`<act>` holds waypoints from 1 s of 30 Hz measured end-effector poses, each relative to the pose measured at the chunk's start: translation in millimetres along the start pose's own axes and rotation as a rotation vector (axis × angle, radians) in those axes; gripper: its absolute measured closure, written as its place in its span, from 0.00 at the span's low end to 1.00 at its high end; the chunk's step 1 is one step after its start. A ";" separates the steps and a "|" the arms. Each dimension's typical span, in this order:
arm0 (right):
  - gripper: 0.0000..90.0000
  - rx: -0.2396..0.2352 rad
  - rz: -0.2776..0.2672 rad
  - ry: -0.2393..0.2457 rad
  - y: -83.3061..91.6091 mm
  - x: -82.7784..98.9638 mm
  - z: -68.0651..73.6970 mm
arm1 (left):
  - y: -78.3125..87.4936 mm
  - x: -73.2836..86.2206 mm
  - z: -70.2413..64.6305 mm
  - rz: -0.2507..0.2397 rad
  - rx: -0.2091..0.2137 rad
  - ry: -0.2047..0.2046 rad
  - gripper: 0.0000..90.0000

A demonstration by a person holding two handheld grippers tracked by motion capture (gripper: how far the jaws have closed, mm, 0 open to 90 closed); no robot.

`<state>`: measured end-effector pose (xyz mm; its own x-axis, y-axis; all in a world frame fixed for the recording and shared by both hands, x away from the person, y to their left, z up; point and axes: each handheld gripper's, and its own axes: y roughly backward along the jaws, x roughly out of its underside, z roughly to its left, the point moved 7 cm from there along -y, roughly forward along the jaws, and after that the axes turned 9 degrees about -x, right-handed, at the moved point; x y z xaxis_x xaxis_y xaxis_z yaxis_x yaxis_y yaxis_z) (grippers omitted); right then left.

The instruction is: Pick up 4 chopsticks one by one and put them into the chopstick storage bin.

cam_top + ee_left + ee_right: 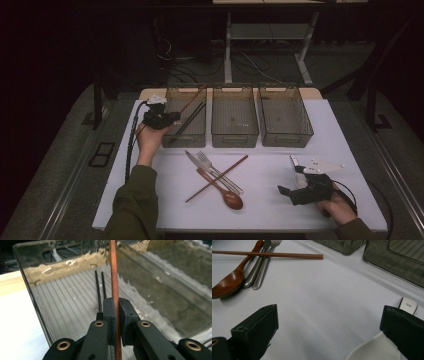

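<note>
Black jaws of the left gripper [116, 315] stand nearest the lens, clamped together on a slim reddish-brown wooden chopstick [114, 277] whose shaft runs straight ahead between the pads and on over the leftmost smoky translucent plastic bin [176, 137]. From the high view that gripper [167, 119] sits at the bin's left rim, and the chopstick slants up and away across the bin toward its far right corner, so its long axis already lies roughly along the bin's length. Two thin black chopsticks [100, 287] rest on the ribbed floor below, lined up the same way. The coming move, as I judge it, turns on this: the held stick needs lowering and releasing parallel to that pair, with its far tip clear of the back wall. The right gripper [295, 177] rests low on the white tabletop [265, 200], well apart from the bin, jaws wide apart with a white ceramic spoon [372, 350] just beside one jaw. A second wooden chopstick [217, 178] lies crossed over a metal fork [210, 167], a metal knife [195, 161] and a brown wooden spoon [231, 199] at mid-table, nearer the right hand.
</note>
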<state>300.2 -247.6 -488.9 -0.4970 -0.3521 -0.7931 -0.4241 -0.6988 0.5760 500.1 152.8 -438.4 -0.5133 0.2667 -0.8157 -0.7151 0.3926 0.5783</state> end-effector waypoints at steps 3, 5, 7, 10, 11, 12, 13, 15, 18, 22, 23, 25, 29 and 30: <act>0.02 0.000 0.002 0.000 0.2 0.2 -0.6 | -0.3 0.0 -0.6 0.004 -0.009 0.002 0.93; 0.02 0.001 0.001 -0.002 0.1 0.2 -0.8 | -0.8 0.4 -0.9 0.003 -0.014 -0.002 0.92; 0.02 0.000 0.001 0.000 0.2 0.2 -0.6 | -0.4 -0.1 -1.1 -0.002 -0.013 0.002 0.88; 0.02 0.001 0.000 0.000 0.2 0.2 -0.5 | -0.4 -0.4 -2.0 -0.004 -0.020 0.004 0.83; 0.02 0.001 0.000 0.000 0.3 0.1 -0.6 | -0.5 -0.5 -2.4 -0.006 -0.020 0.005 0.81; 0.02 0.001 0.000 0.000 0.4 0.1 -0.7 | -0.4 -0.6 -2.7 -0.007 -0.020 0.005 0.80; 0.02 0.001 0.000 0.000 0.4 0.1 -0.7 | -0.2 -0.9 -2.9 -0.009 -0.020 0.007 0.79; 0.02 0.001 0.000 0.000 0.4 0.1 -0.7 | 0.6 -1.1 -3.0 -0.007 -0.020 0.008 0.77; 0.02 0.001 0.001 -0.002 0.4 0.2 -0.9 | 4.0 -1.7 -2.7 -0.011 -0.017 0.008 0.70; 0.02 0.001 0.001 0.001 0.4 0.2 -0.9 | 10.1 -3.6 -3.1 -0.018 -0.003 0.015 0.61; 0.02 0.002 0.001 0.002 0.4 0.2 -0.9 | 12.1 -4.5 -3.9 -0.022 0.003 0.017 0.59; 0.02 0.002 0.000 0.001 0.4 0.2 -0.8 | 15.8 -6.4 -6.1 -0.027 0.016 0.018 0.54; 0.02 0.004 -0.003 -0.001 1.1 -0.2 -0.7 | 23.0 -7.5 -13.5 -0.020 0.032 -0.018 0.46; 0.02 0.004 -0.003 -0.003 1.2 -0.3 -0.6 | 24.7 -7.3 -16.2 -0.016 0.042 -0.023 0.45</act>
<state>300.3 -248.8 -488.1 -0.4976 -0.3483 -0.7944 -0.4286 -0.6975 0.5742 478.5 146.2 -417.9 -0.4907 0.2805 -0.8249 -0.7021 0.4334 0.5650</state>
